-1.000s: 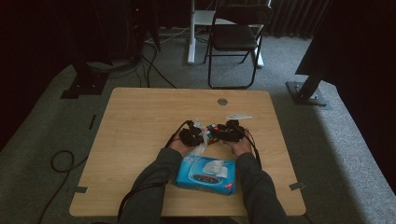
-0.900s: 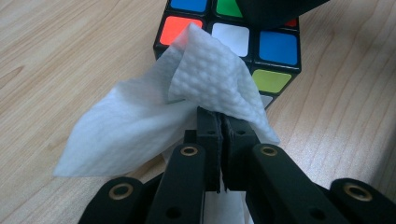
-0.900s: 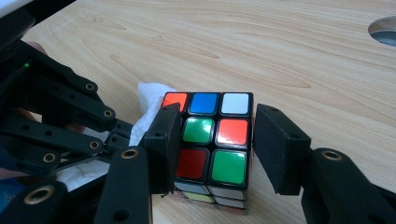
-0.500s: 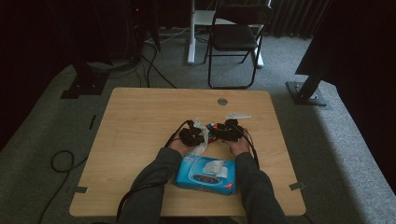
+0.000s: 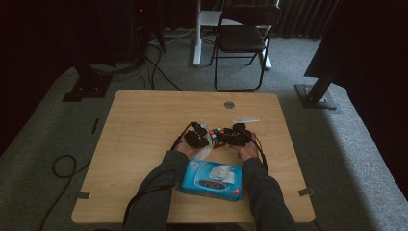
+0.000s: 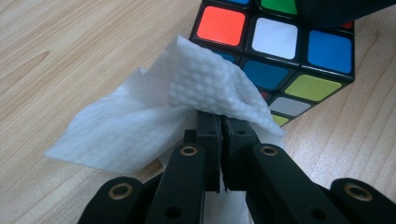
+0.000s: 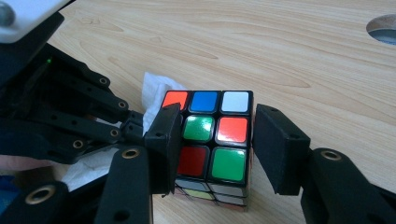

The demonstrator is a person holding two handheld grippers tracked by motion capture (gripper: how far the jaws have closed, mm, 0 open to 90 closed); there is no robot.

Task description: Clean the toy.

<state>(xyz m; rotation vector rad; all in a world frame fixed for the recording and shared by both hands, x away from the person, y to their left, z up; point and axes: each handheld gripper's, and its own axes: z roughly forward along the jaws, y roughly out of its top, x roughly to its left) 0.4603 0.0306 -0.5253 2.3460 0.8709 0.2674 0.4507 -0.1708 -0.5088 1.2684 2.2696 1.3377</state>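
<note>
The left tongs (image 6: pixel 219 135) are pinched shut on a white wipe (image 6: pixel 163 121), whose folded corner lies against the side of a cube (image 6: pixel 280 51). The right tongs (image 7: pixel 212 144) clamp the cube (image 7: pixel 212 140) between their pads, and it stands on the desk (image 5: pixel 144 125) at its middle, between the two hands. From above the cube (image 5: pixel 217 135) looks small and dim, seemingly touching the wipe (image 5: pixel 206 144). A blue pack (image 5: pixel 211 180) lies near the front edge, between the forearms.
</note>
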